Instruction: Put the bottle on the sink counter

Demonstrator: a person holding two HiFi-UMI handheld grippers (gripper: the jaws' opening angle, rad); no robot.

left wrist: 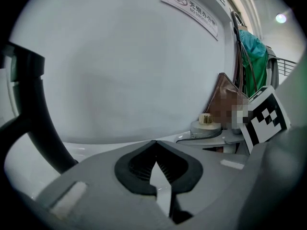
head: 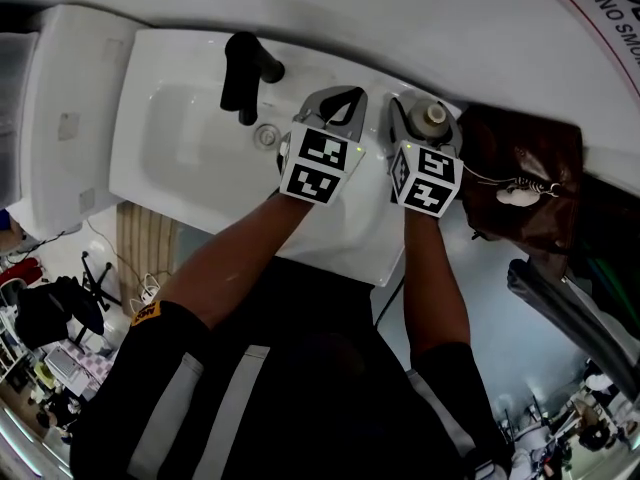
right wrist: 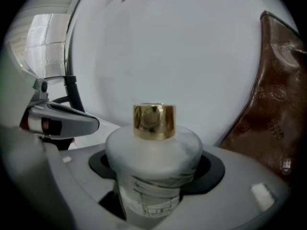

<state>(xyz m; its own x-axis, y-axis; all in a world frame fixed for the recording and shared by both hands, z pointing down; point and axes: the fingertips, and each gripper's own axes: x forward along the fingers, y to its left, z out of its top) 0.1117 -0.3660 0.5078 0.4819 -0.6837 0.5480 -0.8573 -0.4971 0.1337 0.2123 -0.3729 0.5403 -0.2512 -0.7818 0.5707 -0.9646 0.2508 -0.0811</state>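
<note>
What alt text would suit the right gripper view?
A frosted white bottle with a gold cap sits upright, clamped in the right gripper. Behind it is a white wall, with a brown bag at right and the left gripper at left.

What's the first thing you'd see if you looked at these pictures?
A frosted bottle with a shiny gold cap, clamped in the right gripper near the wall. Next, the black tap over the white sink at left, and a brown bag at right.
</note>
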